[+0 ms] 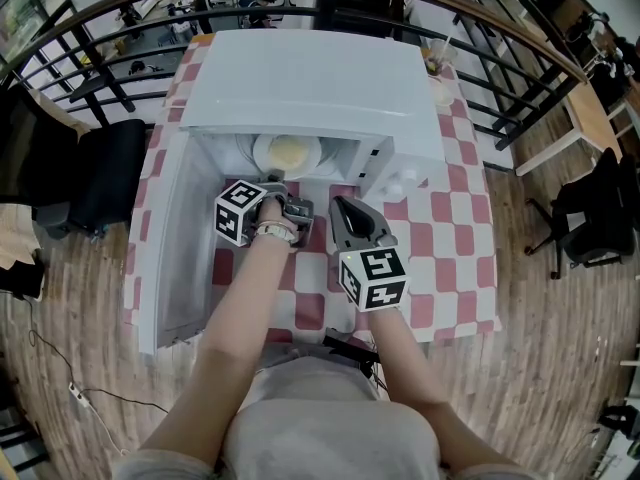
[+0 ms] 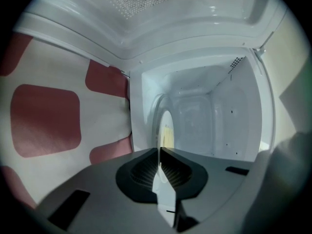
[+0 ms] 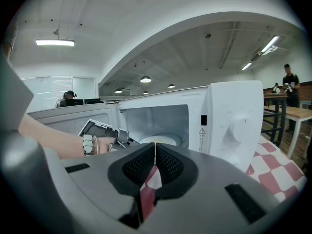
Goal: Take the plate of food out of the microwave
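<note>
The microwave (image 1: pixel 310 78) stands on a red-and-white checked tablecloth (image 1: pixel 440 218) with its door (image 1: pixel 175 238) swung wide open to its left. Inside the microwave, in the middle of the cavity floor, lies the plate (image 1: pixel 287 153), pale and round, with a yellowish food (image 1: pixel 289 149) on it.

The left gripper (image 1: pixel 275 179) reaches into the mouth of the microwave, turned on its side so that its jaws line up with the plane of the plate. In the left gripper view the two dark pads are clamped together on the near rim of the plate, which runs straight out from their tips into the cavity. The plate rests on the floor of the microwave.

The right gripper (image 1: pixel 338 204) hangs outside the microwave, just in front of its open cavity and beside the left one, over the tablecloth. Its jaws are pressed together with nothing between them; the plate lies ahead of them, well apart.
</note>
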Available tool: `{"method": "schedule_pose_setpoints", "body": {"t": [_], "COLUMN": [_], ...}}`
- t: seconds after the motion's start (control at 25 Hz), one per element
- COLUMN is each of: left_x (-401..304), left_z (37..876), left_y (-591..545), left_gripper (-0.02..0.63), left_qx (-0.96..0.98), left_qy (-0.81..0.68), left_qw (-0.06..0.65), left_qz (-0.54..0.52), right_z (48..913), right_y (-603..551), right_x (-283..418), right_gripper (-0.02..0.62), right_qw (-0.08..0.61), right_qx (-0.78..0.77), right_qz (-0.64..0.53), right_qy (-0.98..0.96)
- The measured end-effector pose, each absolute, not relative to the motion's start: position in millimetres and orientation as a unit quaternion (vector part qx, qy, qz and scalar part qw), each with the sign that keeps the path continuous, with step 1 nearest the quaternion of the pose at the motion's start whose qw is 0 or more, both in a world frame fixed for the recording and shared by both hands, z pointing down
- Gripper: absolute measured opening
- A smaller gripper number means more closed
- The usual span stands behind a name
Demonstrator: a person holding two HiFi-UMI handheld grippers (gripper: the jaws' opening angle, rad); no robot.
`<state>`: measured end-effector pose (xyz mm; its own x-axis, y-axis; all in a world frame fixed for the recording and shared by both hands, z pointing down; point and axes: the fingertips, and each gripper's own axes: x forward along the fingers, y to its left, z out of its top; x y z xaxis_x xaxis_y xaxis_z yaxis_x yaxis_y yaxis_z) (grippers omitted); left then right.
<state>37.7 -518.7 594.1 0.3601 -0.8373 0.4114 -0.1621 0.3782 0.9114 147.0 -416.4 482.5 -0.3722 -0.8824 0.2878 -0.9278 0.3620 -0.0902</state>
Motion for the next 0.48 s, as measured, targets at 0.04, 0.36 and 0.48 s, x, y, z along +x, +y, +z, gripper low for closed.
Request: {"method": "schedule_pose_setpoints", "body": {"t": [0.04, 0.36, 0.48], "left_x": [37.7, 38.2, 38.8], "left_z": [592.4, 585.5, 587.5], "left_y": [-519.2, -519.8, -516.9], "left_gripper": [0.02, 0.012, 0.011], "left_qx": [0.499, 0.526, 0.537], "left_qy": [-0.5, -0.472, -0.466], "left_qw": [0.657, 0.64, 0.632], "left_qz": [-0.263, -0.303, -0.308], "right_z": [482.7, 482.5, 484.5], "right_y": [-416.2, -414.4, -413.7], "right_x": [146.6, 147.2, 149.0], "right_gripper": [0.026, 0.026, 0.026], "right_qw": [0.095, 0.097, 0.099], "right_qx": [0.552, 0.551, 0.552], "right_qz": [0.119, 0.12, 0.12], "right_qy": [-0.82, -0.82, -0.82]}}
